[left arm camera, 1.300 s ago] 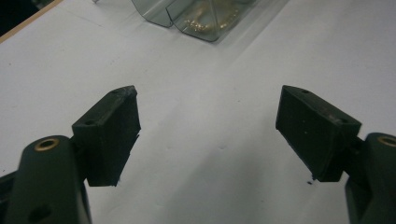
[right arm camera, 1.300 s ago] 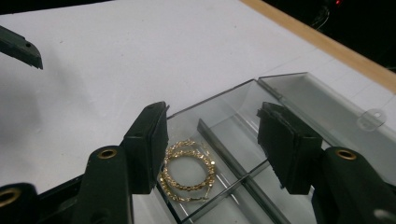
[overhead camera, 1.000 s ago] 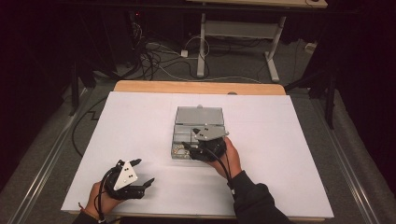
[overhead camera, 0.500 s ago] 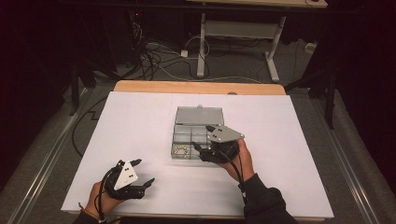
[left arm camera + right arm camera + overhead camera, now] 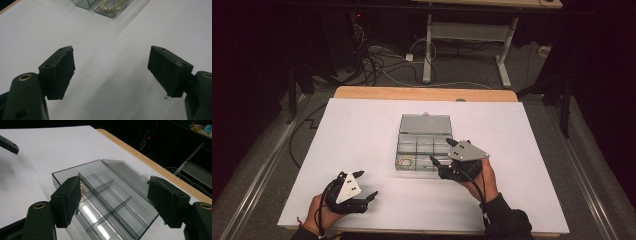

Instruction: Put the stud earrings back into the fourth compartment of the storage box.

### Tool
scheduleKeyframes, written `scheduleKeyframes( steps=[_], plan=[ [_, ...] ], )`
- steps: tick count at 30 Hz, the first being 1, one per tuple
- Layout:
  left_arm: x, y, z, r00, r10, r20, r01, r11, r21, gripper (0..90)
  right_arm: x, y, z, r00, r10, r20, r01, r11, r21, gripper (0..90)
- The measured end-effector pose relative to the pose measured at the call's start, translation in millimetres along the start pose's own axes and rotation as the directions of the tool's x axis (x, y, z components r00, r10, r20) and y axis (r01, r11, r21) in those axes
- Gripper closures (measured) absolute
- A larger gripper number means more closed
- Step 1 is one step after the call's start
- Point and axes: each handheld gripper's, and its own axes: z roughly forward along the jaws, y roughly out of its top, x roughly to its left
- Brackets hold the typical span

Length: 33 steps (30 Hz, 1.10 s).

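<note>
While resting low on the table (image 5: 362, 130), left hand-held gripper (image 5: 369, 196) spread apart, right hand-held gripper (image 5: 443, 152) splayed over the open box (image 5: 424, 142)

Right gripper (image 5: 443, 151): black body topped by a grey three-cornered plate with small dark screw dots; a black cable trails back from it along a dark sleeve (image 5: 507, 222). Left gripper (image 5: 371, 196): black, with a paler three-cornered plate and looped black cable behind. In both gripper views, each black jaw carries a blocky rubber pad (image 5: 60, 71) and a brass-ringed screw hole (image 5: 24, 77) below it.
</note>
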Motion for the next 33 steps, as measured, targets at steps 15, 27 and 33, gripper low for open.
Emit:
scheduleKeyframes(
  steps=[15,27,33],
  plan=[
    [-1.5,-0.1,1.0,1.0000,-0.002,-0.006,0.002,0.9999,0.011,20.7,-8.6,-21.8,-31.5,0.9993,-0.008,0.038,0.008,1.000,0.000,25.9],
    [-3.1,0.7,1.8,0.9998,0.011,-0.015,-0.010,0.9998,0.018,20.6,-16.1,-49.2,-61.3,0.9959,-0.027,0.086,0.026,1.000,0.015,25.3],
    [-2.5,0.5,0.5,0.9997,0.012,-0.021,-0.012,0.9998,0.017,20.6,-17.4,-62.3,-69.2,0.9953,-0.024,0.094,0.023,1.000,0.017,25.1]
  ],
)
